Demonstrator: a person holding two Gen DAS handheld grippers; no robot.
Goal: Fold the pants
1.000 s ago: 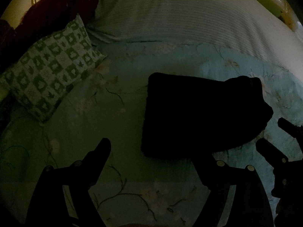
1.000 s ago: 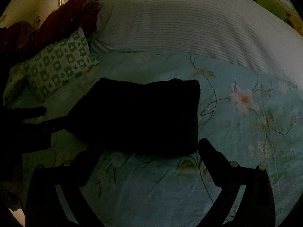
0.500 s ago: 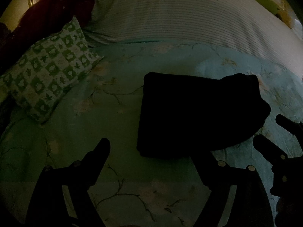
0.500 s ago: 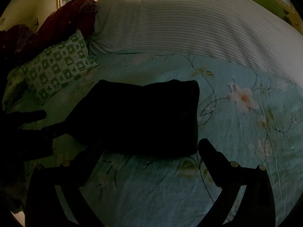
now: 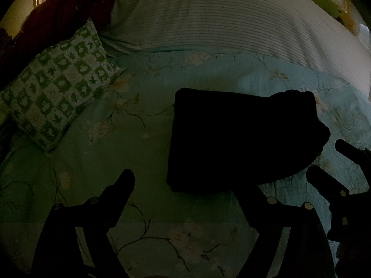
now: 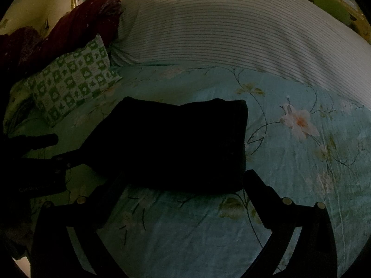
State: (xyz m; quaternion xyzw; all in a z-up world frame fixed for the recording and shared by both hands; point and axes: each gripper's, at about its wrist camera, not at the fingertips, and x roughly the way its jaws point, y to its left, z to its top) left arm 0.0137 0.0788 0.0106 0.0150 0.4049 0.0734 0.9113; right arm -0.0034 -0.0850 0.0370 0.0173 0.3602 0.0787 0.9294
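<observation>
Dark pants [image 5: 241, 139] — seemingly soft, folded rectangular — on floral bedsheet [image 5: 143, 153].

Bare sheet [image 6: 289, 162] lies open to the right of the folded pants [image 6: 176, 143] and in front of them. Left side is tighter: checked pillow [image 5: 58, 97] w/ a dark red blanket [image 5: 58, 16] behind it. Striped pillow [image 5: 231, 18] blocks the far side.

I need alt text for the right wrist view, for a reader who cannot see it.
Dark folded pants lie on a floral bedsheet, just beyond the open right tool, which holds nothing. The left tool shows at the left edge, with a green checked pillow and a striped blanket farther back.
</observation>
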